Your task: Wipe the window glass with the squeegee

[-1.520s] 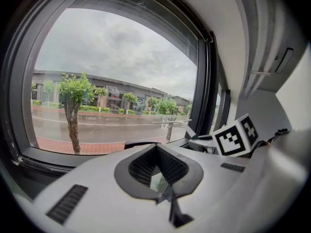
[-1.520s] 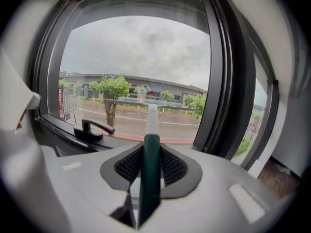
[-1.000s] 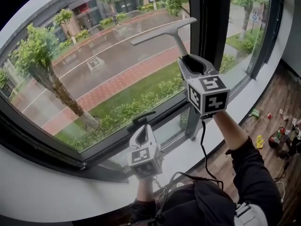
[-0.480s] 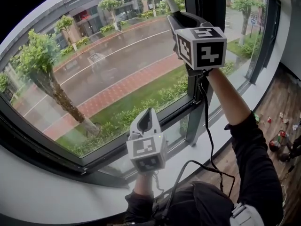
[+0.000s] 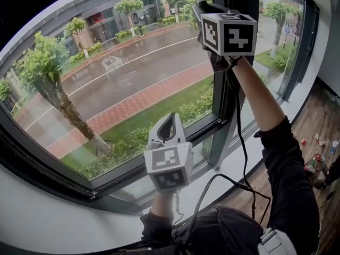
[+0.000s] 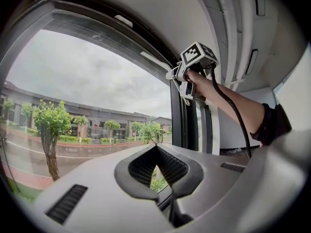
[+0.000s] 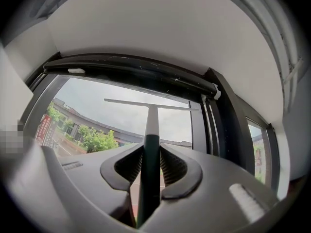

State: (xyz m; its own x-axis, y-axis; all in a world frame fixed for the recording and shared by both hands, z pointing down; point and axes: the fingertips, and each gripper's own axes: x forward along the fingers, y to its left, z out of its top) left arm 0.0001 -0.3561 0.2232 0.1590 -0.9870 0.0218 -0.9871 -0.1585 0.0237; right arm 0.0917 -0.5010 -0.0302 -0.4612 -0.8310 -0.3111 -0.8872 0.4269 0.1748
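left gripper (image 5: 169, 122) sits low in front of the body, pointing up at the lower part of the pane. its jaws are closed tip to tip and hold nothing; the ribbed black pads (image 6: 137, 165) form a v. smooth grey plastic shell, marker cube at the rear.

right gripper (image 7: 151, 147) is up high on a raised arm in a dark sleeve (image 5: 289, 169), with a black cable (image 5: 241, 142) hanging down along it. its jaws are clamped on the squeegee (image 7: 151, 125), gripping the handle from both sides. the handle runs straight out along the jaw axis: dark green where it's gripped, narrowing to a pale neck. at the end is a thin, straight, pale blade crossways, so a t shape. the blade lies near the top of the window glass (image 5: 133, 73), just below the dark upper frame (image 7: 136, 69). can't tell if the blade edge is actually touching the glass.

a dark vertical mullion (image 5: 234, 89) runs just right of the raised gripper. white sill (image 5: 53, 222) below the pane, wood floor (image 5: 313, 121) at far right with small items too small to identify.

through the glass: grass strip, red brick path (image 5: 127, 106), wet road, trees (image 5: 45, 62), low building, grey sky.
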